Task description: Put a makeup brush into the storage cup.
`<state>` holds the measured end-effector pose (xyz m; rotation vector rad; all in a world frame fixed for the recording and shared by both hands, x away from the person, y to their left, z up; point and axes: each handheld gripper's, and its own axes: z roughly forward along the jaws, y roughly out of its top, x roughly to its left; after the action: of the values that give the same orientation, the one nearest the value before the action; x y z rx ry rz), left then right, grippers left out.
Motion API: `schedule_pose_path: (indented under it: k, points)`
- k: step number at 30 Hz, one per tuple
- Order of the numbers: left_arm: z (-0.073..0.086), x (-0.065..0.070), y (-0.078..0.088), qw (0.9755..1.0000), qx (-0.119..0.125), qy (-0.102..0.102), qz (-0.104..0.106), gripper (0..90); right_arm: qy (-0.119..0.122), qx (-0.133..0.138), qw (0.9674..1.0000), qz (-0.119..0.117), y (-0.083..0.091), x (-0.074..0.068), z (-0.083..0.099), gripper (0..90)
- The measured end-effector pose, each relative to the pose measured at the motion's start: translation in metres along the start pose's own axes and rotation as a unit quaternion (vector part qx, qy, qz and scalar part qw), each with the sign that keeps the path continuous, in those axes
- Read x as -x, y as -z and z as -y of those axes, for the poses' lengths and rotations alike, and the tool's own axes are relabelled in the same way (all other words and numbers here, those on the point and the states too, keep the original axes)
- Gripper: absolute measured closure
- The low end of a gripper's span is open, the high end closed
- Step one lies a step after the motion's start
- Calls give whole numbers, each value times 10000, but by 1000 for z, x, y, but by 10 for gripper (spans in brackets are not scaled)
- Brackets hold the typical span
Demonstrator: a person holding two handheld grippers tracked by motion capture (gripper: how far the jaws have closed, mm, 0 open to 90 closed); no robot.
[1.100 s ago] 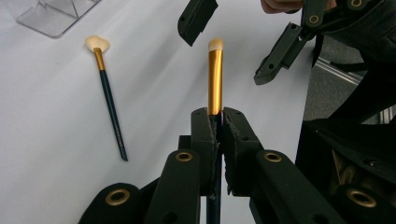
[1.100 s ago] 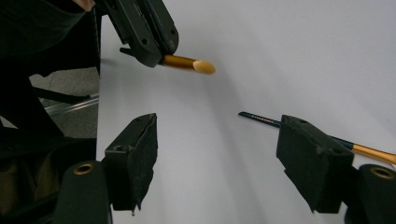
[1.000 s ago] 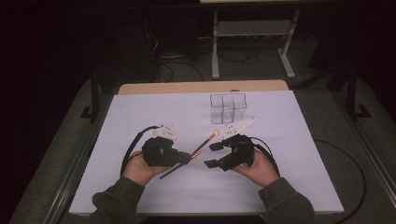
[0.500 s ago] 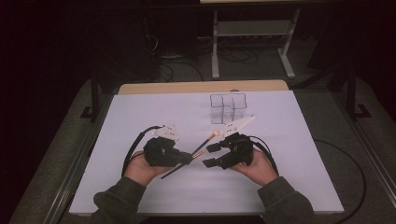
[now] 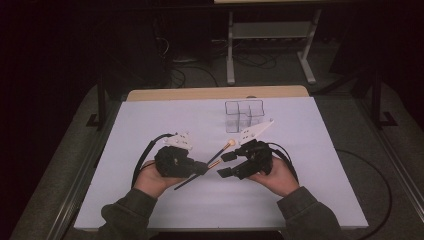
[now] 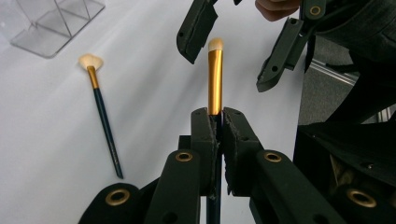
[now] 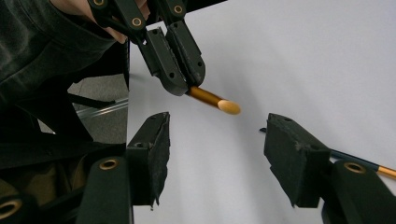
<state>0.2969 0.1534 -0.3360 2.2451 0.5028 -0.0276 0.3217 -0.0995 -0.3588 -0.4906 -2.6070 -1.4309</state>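
Observation:
My left gripper (image 6: 215, 114) (image 5: 202, 169) is shut on the dark handle of a makeup brush (image 6: 215, 77) with a gold ferrule and a pale tip. The brush points at my right gripper (image 7: 219, 140) (image 5: 226, 164). Its jaws stand apart and have just been closing, and the brush tip (image 7: 229, 106) hovers just ahead of the gap, touching neither pad. A second brush (image 6: 100, 107) (image 5: 222, 150), with a fan head and a dark handle, lies flat on the white table cover. Its gold end (image 7: 373, 167) peeks out behind my right jaw.
A clear acrylic organiser (image 5: 244, 114) (image 6: 51, 23) with several compartments stands on the white cover (image 5: 150, 125) beyond the grippers. Cables trail from both grippers. Dark floor, a stand's legs and wires lie past the table's far edge.
The right gripper's jaws have drawn a little closer together around the brush tip. Both hands have stayed almost where they were.

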Motion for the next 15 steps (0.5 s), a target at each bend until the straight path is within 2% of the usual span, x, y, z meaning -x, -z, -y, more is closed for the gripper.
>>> schedule_pose_path:
  k: [3,4,8,12,15]
  points:
    - [-2,0,1,10000,37,-22,29,835,-36,-21,10000,2,3,0,-3,405]
    - [-3,0,2,9999,30,-94,41,835,-23,-37,10000,-18,4,1,-5,417]
    - [-3,1,3,9999,95,-78,33,835,-46,-43,10000,-54,5,0,-8,438]
    - [-4,1,5,9998,85,-166,60,835,-56,-27,9999,-156,4,2,-12,460]
    - [-3,2,4,9998,98,-117,94,835,-82,-35,9997,-211,3,3,-14,498]
